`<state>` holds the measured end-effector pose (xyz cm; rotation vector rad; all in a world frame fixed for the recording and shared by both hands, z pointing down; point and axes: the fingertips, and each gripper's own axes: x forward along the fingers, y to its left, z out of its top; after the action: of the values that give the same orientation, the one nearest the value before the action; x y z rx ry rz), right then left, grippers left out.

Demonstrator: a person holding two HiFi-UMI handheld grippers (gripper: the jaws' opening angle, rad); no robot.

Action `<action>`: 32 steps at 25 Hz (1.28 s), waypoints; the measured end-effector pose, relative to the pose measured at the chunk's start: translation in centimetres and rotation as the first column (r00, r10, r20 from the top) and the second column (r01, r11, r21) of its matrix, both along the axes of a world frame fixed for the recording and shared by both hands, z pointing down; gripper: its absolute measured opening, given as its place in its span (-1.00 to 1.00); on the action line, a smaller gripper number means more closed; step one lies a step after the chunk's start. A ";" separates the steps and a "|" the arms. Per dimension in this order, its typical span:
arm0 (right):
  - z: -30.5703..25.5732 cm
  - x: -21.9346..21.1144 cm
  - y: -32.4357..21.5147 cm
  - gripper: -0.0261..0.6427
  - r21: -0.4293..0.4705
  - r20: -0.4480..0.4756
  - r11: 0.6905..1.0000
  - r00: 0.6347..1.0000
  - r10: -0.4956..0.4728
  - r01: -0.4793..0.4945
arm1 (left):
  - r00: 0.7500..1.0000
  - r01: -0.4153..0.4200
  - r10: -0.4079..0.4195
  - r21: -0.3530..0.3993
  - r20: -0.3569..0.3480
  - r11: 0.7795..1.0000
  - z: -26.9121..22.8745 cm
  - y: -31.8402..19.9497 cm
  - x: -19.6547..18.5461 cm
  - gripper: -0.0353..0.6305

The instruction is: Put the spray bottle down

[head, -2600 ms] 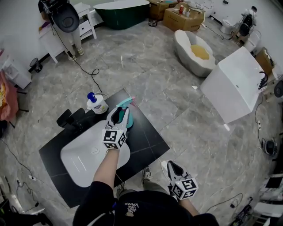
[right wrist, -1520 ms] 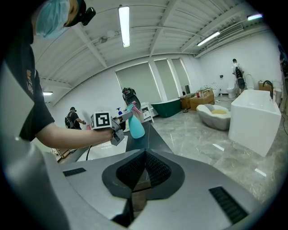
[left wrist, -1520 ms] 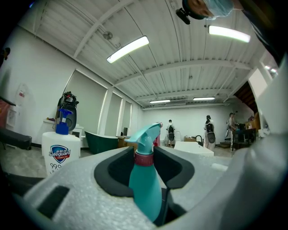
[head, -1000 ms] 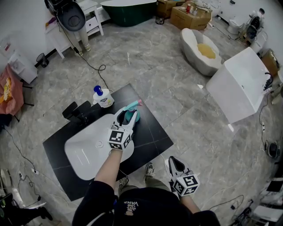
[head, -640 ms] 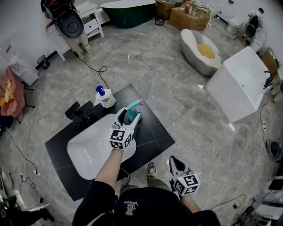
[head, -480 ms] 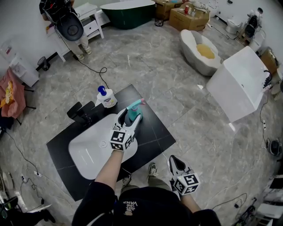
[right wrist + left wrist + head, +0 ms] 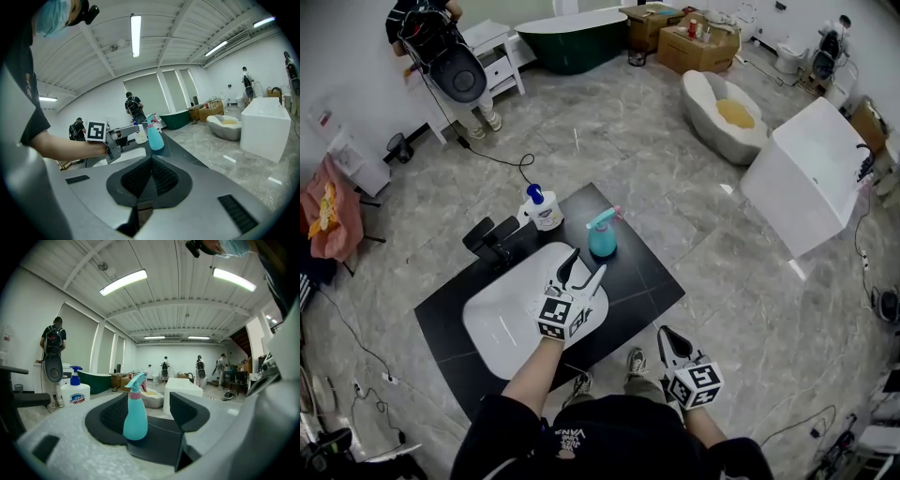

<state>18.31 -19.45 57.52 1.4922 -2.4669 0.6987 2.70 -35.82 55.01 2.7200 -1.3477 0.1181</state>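
Your right gripper [image 7: 150, 178] sits at the bottom right of the head view, low by your side, jaws pressed together on nothing. It has no part in this step, so parking it off the counter [image 7: 642, 281] makes sense.

Your left gripper [image 7: 587, 265] is just below frame centre, over the right end of the sink [image 7: 502, 323], its jaws spread wide and empty. In its own view the spray bottle [image 7: 602, 236] shows in the gap, but the head view puts it just beyond the tips, touching neither pad. The grip is released, and I judge the put-down done except for drawing your hand clear.

The spray bottle stands upright on its base on the dark counter, just above centre. It is right of the sink's edge rather than on it, on flat ground where it should not slide into the bowl. Its nozzle points to the upper right, away from you. The wide jaws leave room on both sides of the body, so pull straight back. A sideways drift could clip it and tip it.

Up-left of it stand the soap pump [image 7: 545, 208] and the black faucet [image 7: 492, 242], both apart from it. Farther off, on the grey floor, a white tub [image 7: 806, 178] fills the right edge.
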 end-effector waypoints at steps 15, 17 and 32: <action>-2.2 -6.2 3.3 -0.91 0.068 0.017 0.997 0.999 0.035 -0.036 | 0.991 -0.125 0.125 -0.004 0.043 0.992 -1.6 11.0 -4.3 -0.24; -2.3 -6.9 3.8 -0.92 0.075 0.019 0.996 0.999 0.045 -0.046 | 0.990 -0.138 0.138 -0.002 0.039 0.990 -1.9 12.2 -4.9 -0.32; -2.5 -10.4 7.4 -0.92 0.097 0.033 0.987 0.992 0.125 -0.127 | 0.979 -0.201 0.201 -0.010 0.030 0.980 -2.2 19.0 -9.0 -0.71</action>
<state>7.90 -12.00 54.98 1.6978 -2.4776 0.6307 -6.29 -16.86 52.83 2.8537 -1.0728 0.1810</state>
